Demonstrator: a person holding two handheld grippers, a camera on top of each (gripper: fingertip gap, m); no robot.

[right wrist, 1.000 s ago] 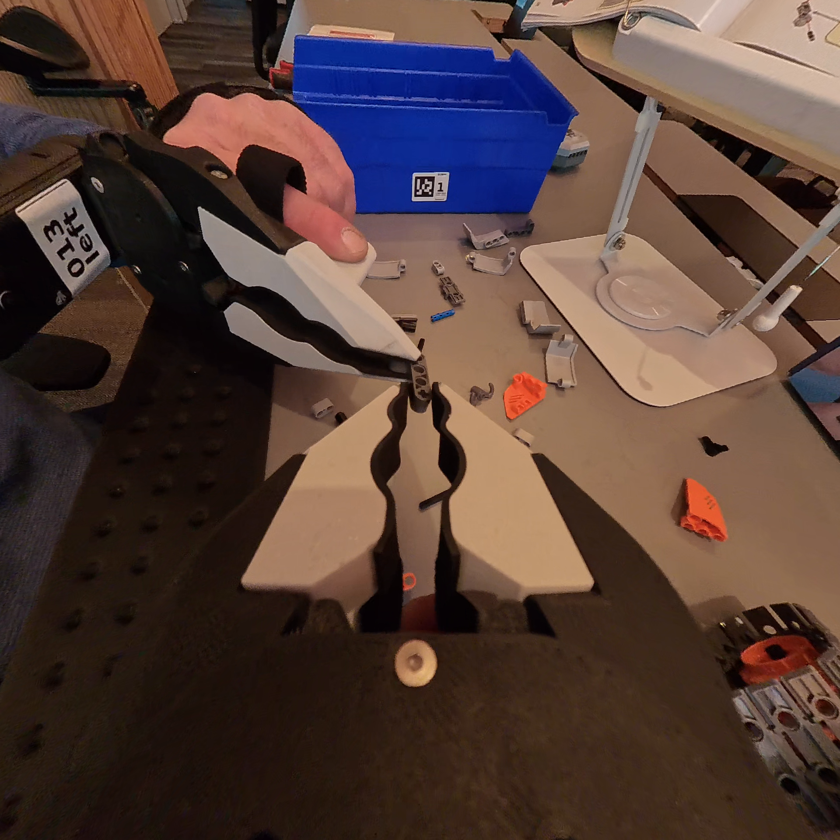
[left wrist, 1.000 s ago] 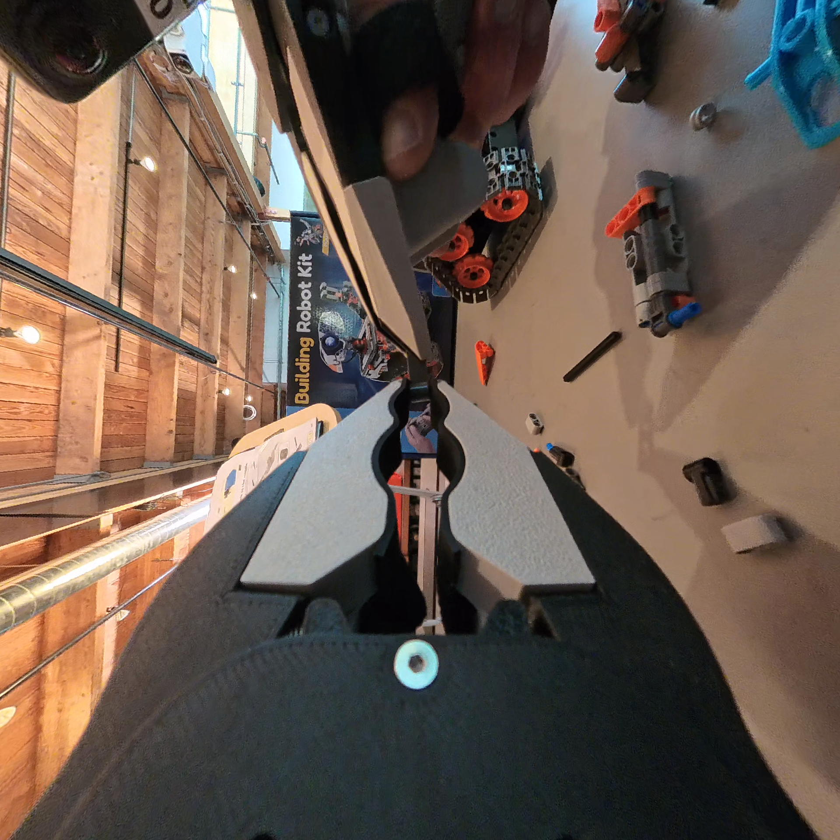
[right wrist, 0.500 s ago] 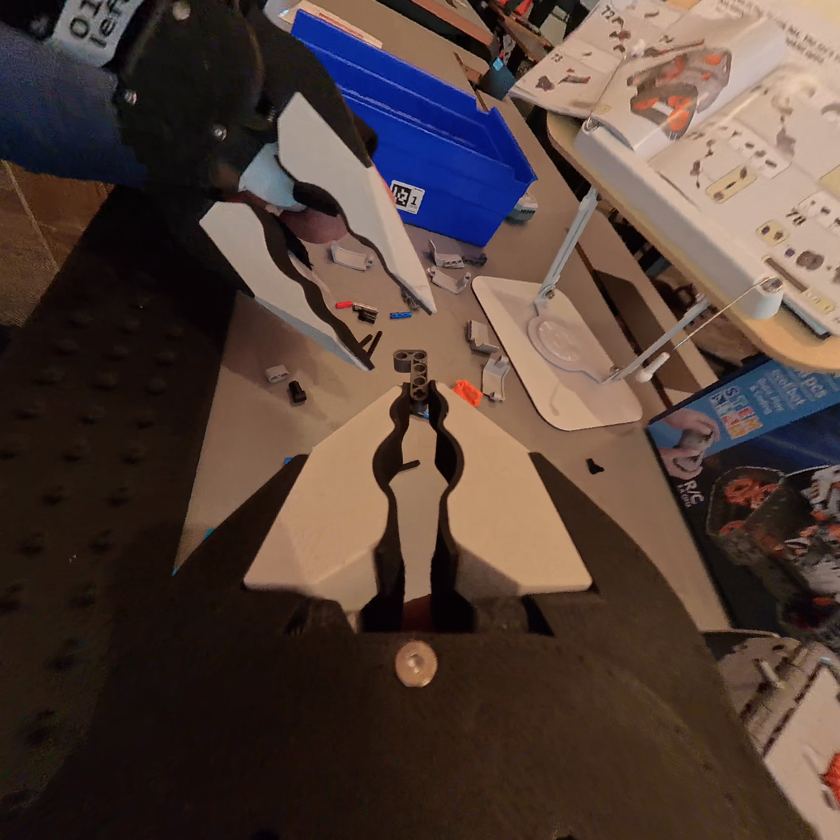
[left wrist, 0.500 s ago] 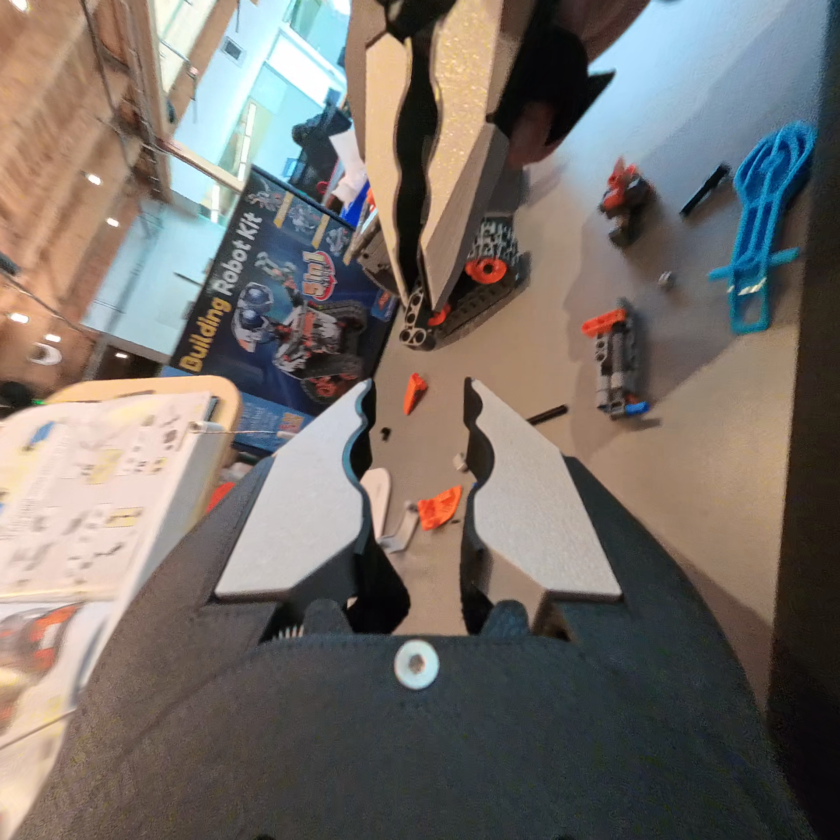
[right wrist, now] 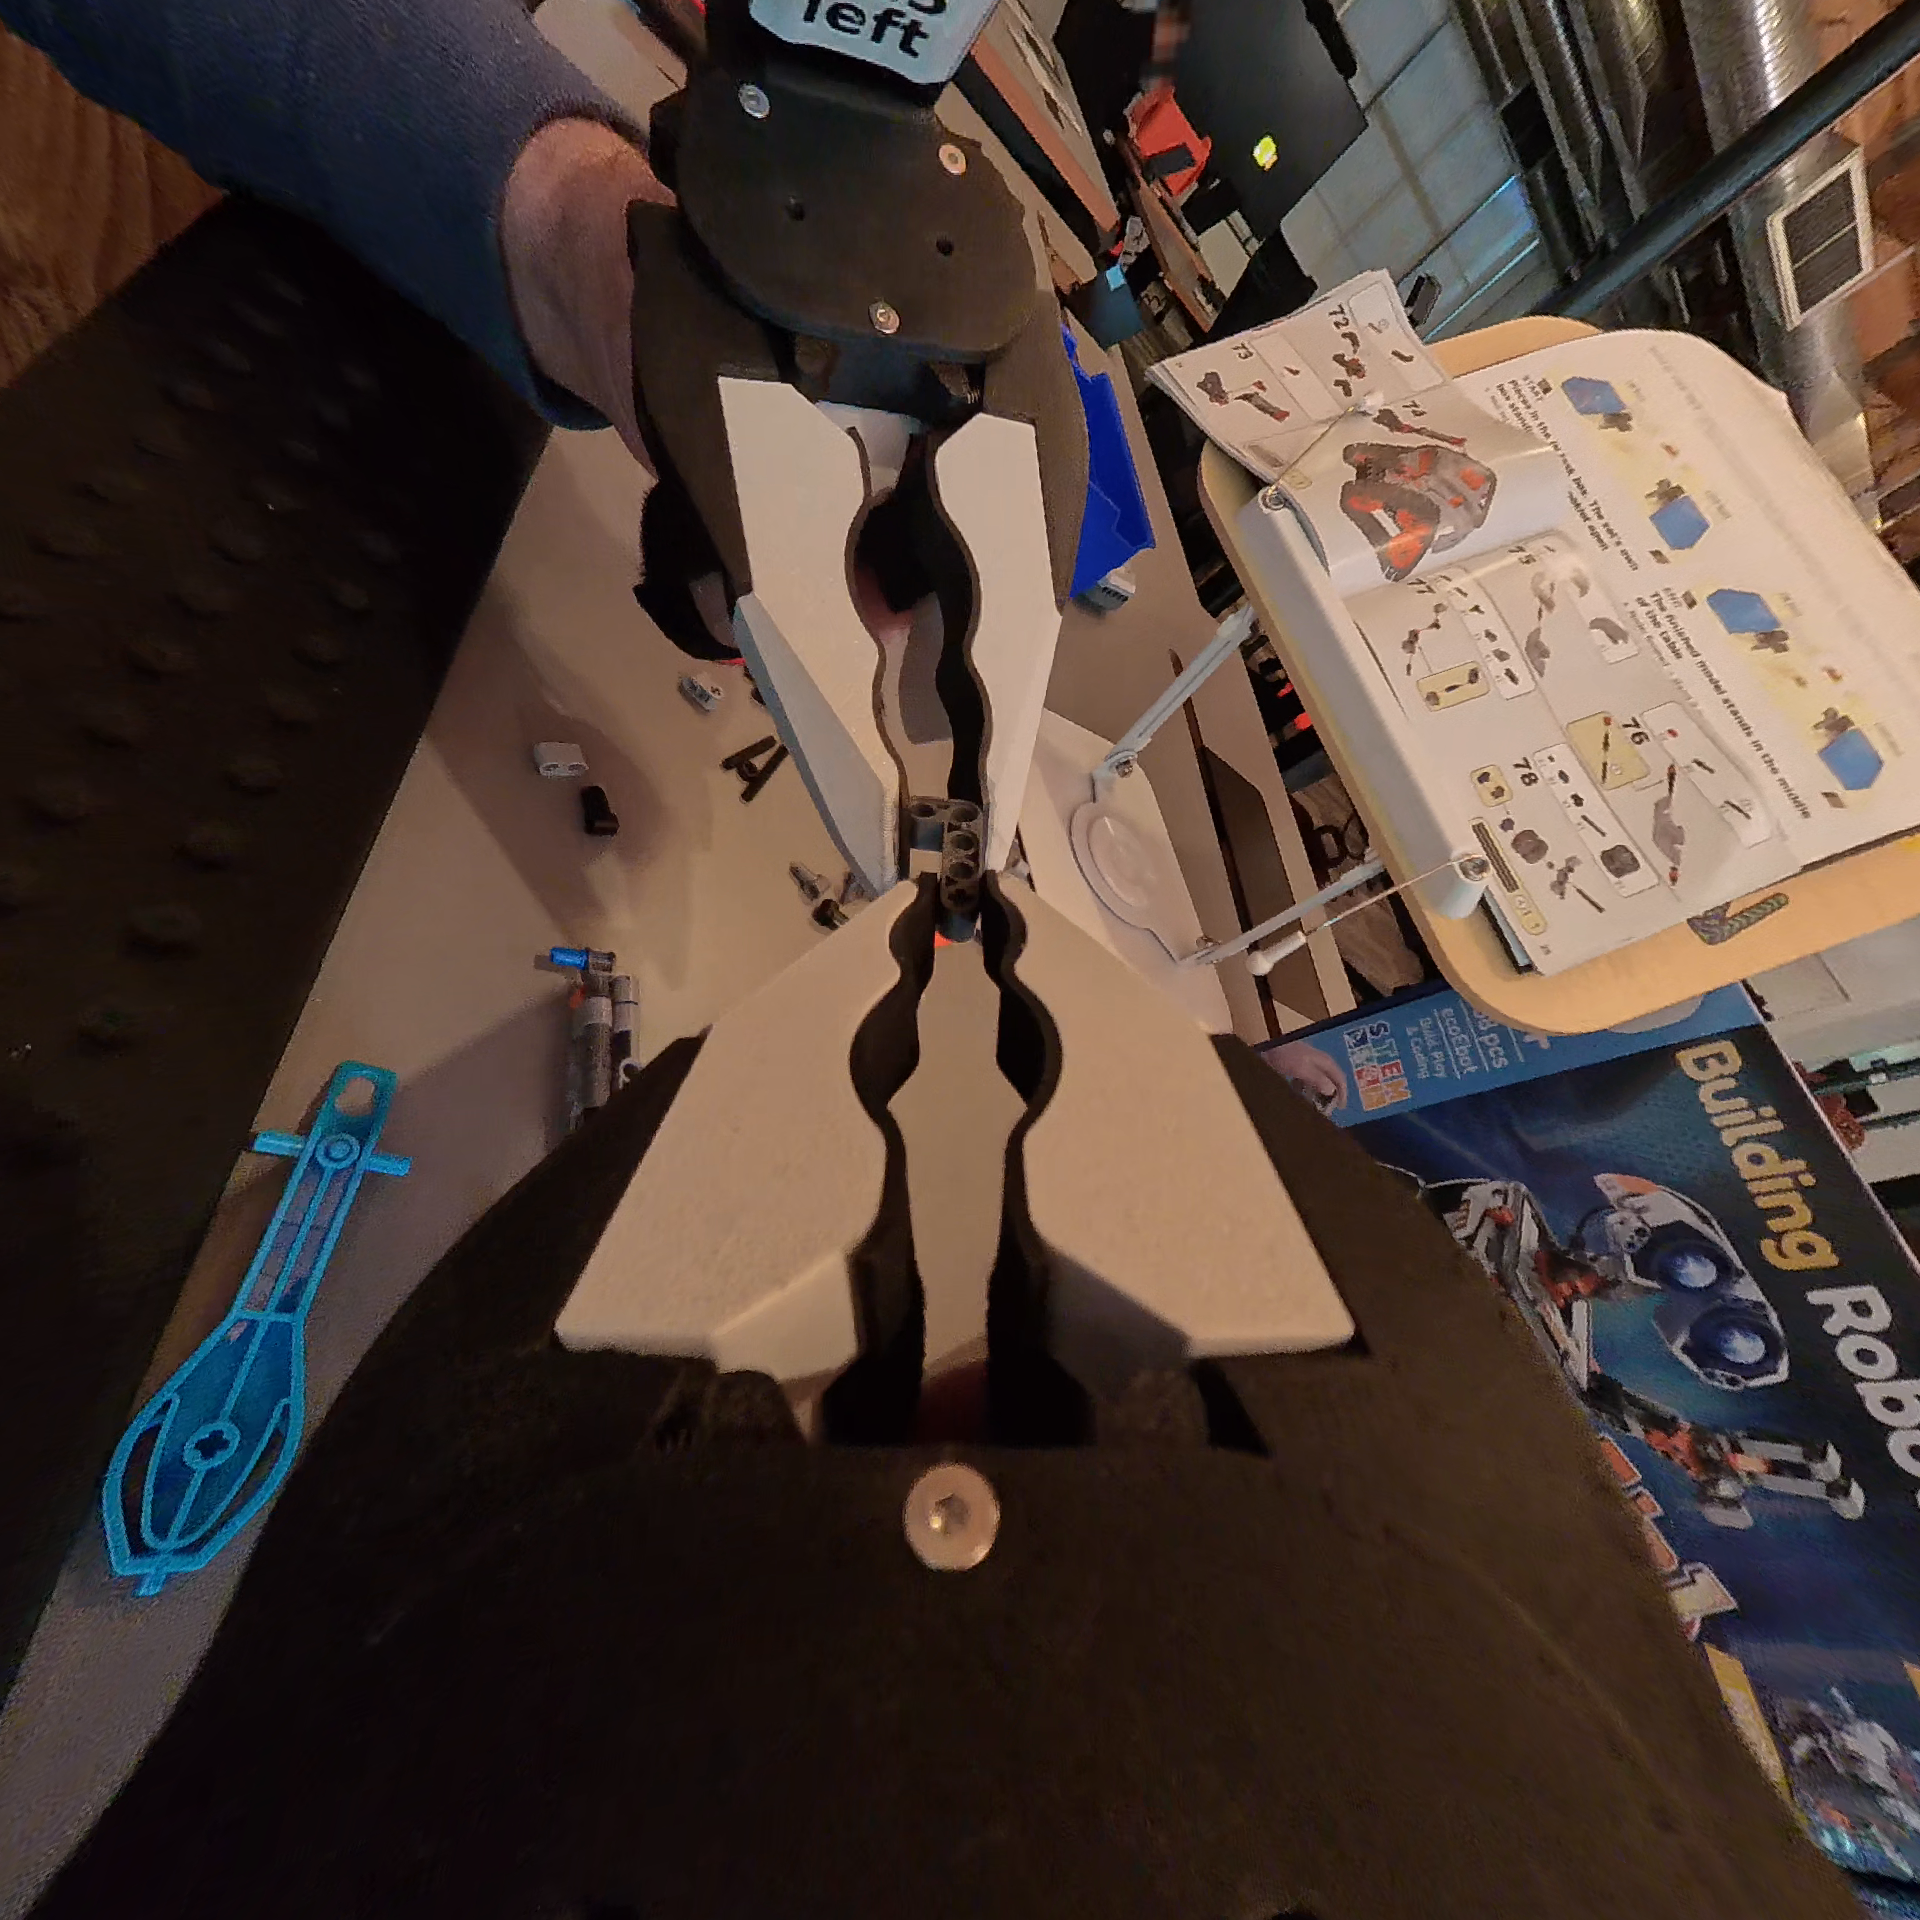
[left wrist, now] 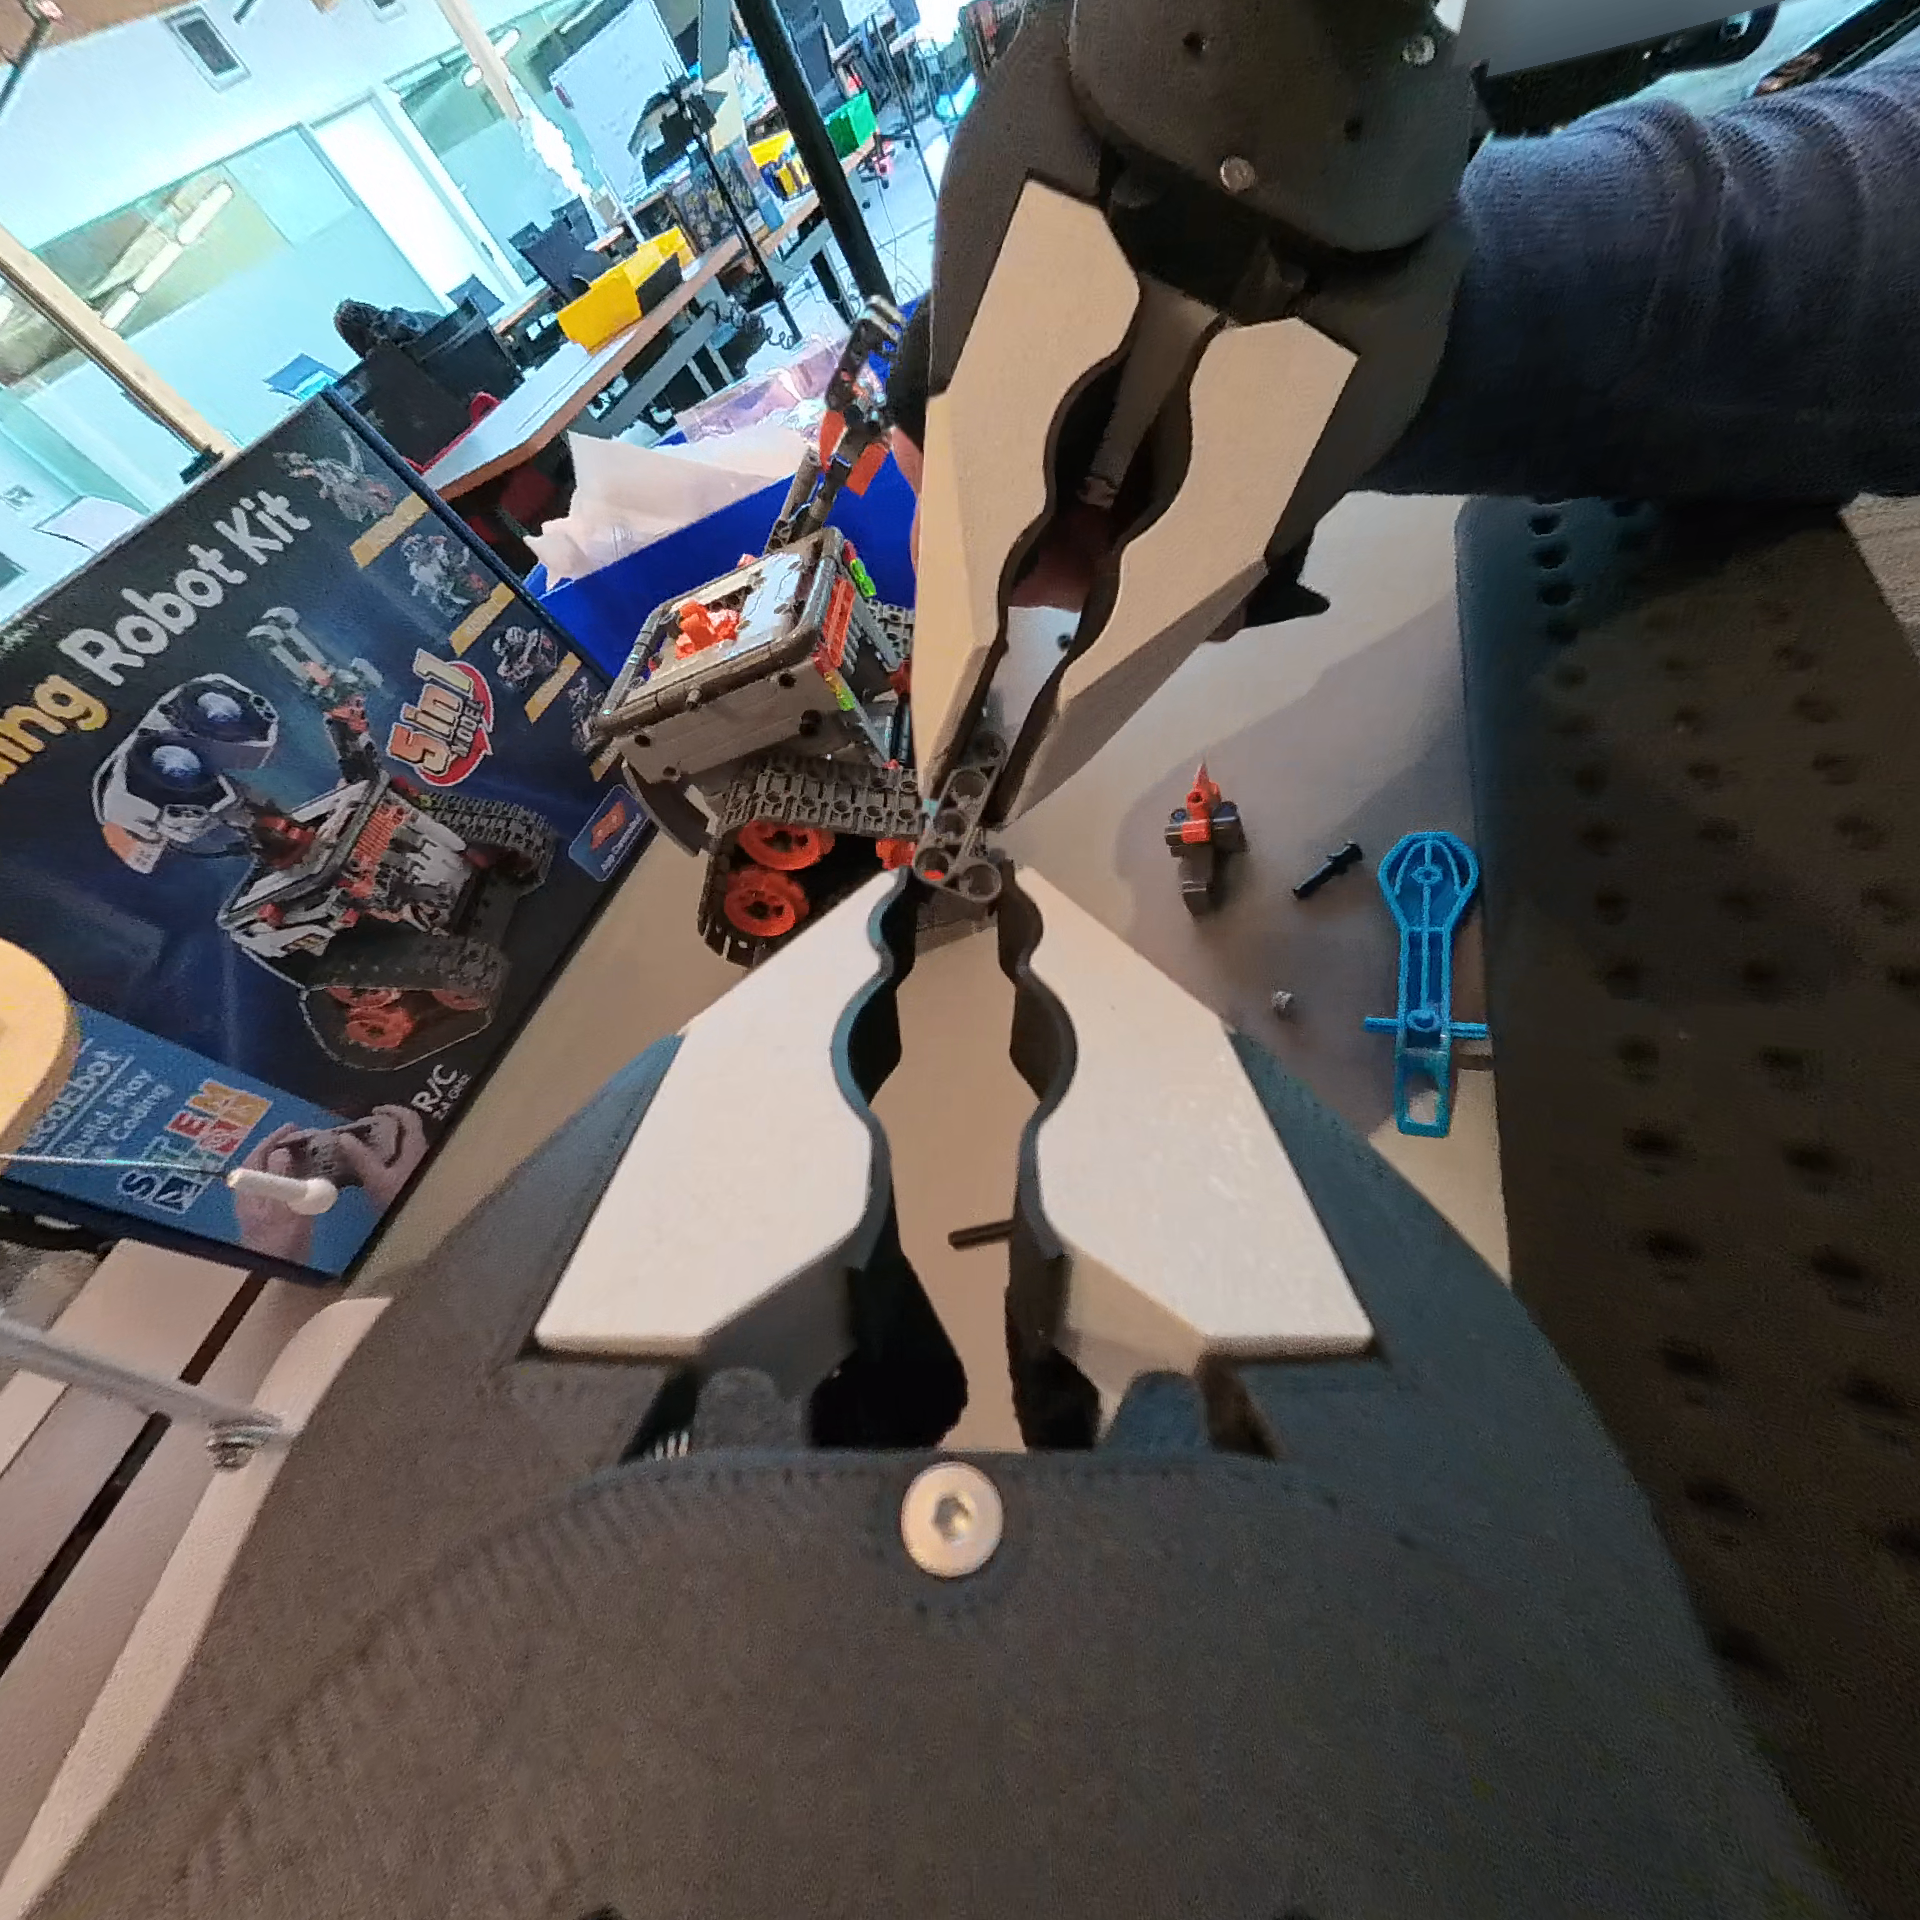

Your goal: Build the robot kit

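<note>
A small dark grey L-shaped beam with holes (left wrist: pixel 956 847) is held in the air between both grippers, tip to tip. My left gripper (left wrist: pixel 951 883) is closed on the beam's short end. It also shows in the right wrist view (right wrist: pixel 945 842), coming from above on a hand in a blue sleeve. My right gripper (right wrist: pixel 954 894) is shut on the long end of the beam (right wrist: pixel 961 831). In the left wrist view the right gripper (left wrist: pixel 961 790) points down at my left one.
A tracked robot model (left wrist: pixel 769 727) with orange wheels stands behind the beam, next to the kit box (left wrist: pixel 260 831). A blue plastic tool (left wrist: pixel 1423 956), a small orange-grey assembly (left wrist: pixel 1200 831) and loose parts (right wrist: pixel 561 758) lie on the table. An instruction booklet (right wrist: pixel 1558 623) sits on a stand. A blue bin (right wrist: pixel 1107 499) shows behind. Both grippers' tips are close together, under 4 cm apart.
My left gripper opened and let go of the beam, swung round to face the right gripper, then closed on the beam's other end. My right gripper kept its hold and tilted up.
</note>
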